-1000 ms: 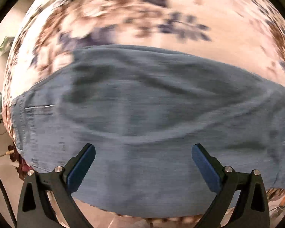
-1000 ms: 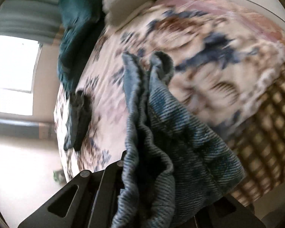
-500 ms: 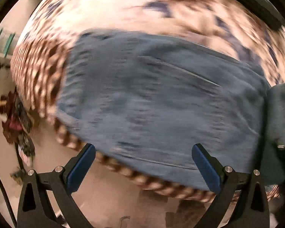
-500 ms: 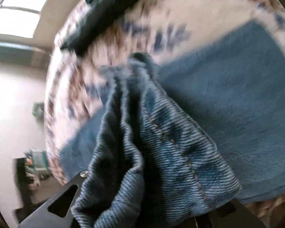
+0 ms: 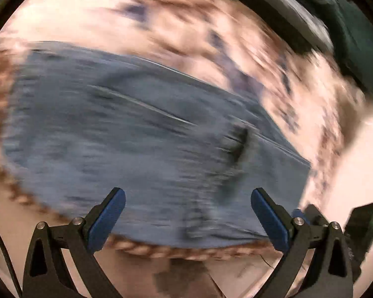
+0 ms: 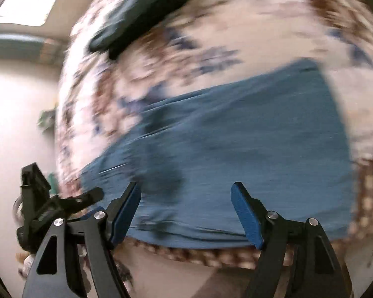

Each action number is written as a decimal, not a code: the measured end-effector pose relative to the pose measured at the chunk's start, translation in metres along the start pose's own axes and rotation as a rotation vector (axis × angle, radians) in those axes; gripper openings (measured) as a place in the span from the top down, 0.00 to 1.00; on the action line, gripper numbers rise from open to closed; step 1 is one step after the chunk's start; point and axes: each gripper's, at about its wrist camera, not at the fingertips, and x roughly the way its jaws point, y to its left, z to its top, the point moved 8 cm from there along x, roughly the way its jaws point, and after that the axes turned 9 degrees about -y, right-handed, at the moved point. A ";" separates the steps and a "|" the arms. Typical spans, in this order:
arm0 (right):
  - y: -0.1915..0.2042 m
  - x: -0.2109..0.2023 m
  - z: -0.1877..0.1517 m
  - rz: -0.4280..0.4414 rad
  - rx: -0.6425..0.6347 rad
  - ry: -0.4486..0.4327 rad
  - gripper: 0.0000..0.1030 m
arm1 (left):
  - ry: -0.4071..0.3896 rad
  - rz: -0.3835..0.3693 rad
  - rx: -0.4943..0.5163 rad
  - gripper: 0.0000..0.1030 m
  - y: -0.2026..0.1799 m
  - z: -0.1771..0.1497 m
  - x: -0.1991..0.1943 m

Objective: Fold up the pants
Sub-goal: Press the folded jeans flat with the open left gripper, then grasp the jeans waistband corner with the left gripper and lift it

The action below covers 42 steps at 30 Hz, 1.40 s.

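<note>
Floral bedding (image 6: 176,57), pale pink with brown and navy blooms and a woven brown-and-cream border (image 5: 146,248) along its near edge, forms the working surface; both views are smeared by motion, so fine detail is unreliable. Nearest the viewer, the left gripper (image 5: 186,218) shows its blue-padded fingers spread wide with nothing between them, and the right gripper (image 6: 186,213) is likewise spread and empty; each tool is partly visible at the edge of the other's view. Just beyond the fingertips lie the pants (image 5: 136,134), blue denim resting as a broad, compact block close to the near edge of the bed, with a seam line across the upper layer and a dark puckered crease (image 5: 241,144) toward the right. Judged from this layout, the fold appears largely made and the step in hand is probably tidying or a final fold: it would be done well by taking the thick stacked layers squarely at an edge, keeping both sides level, and pressing out the pucker so that the layers do not skew. Farther back, a dark flat object (image 6: 126,29) and a dark teal cloth (image 5: 355,39) sit at the far side of the bed. Beyond these, a pale wall and a bright window (image 6: 24,7) close the room.
</note>
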 end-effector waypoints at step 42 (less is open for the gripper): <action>0.056 0.105 0.014 -0.409 -0.379 0.265 0.20 | -0.460 -0.174 -0.920 0.52 0.227 -0.023 -0.043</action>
